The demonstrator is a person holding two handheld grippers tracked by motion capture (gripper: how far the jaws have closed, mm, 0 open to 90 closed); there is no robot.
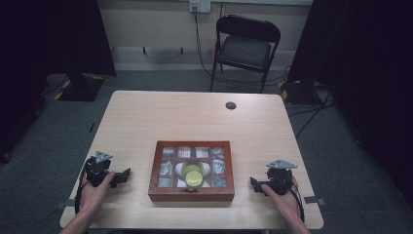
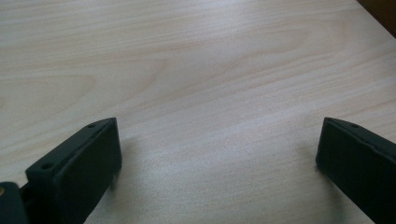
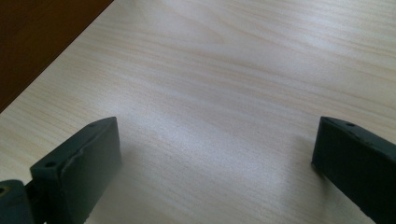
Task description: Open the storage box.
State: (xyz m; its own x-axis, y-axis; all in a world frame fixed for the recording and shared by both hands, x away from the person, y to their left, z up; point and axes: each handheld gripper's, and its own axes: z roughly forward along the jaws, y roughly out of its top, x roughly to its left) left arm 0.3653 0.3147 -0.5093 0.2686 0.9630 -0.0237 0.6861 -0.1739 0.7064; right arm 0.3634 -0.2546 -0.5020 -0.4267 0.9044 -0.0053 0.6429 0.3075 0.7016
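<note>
A brown wooden box (image 1: 191, 194) with a glass-paned lid lies near the front middle of the light wood table (image 1: 195, 119). Through the panes I see pale items in small compartments and a yellow-green round thing (image 1: 193, 175) in the middle. My left gripper (image 1: 124, 175) rests on the table left of the box, jaws wide apart over bare wood. My right gripper (image 1: 254, 184) rests to the right of the box, open too. Between the left gripper's fingers (image 2: 84, 158) lies only tabletop; the box corner (image 2: 380, 11) shows at top right. The right gripper's fingers (image 3: 86, 156) frame bare wood, with the box side (image 3: 37, 42) at top left.
A small dark round cap (image 1: 231, 105) sits in the table near its far edge. A black folding chair (image 1: 246, 46) stands behind the table. Cables run over the grey floor at the back right. Dark curtains hang on both sides.
</note>
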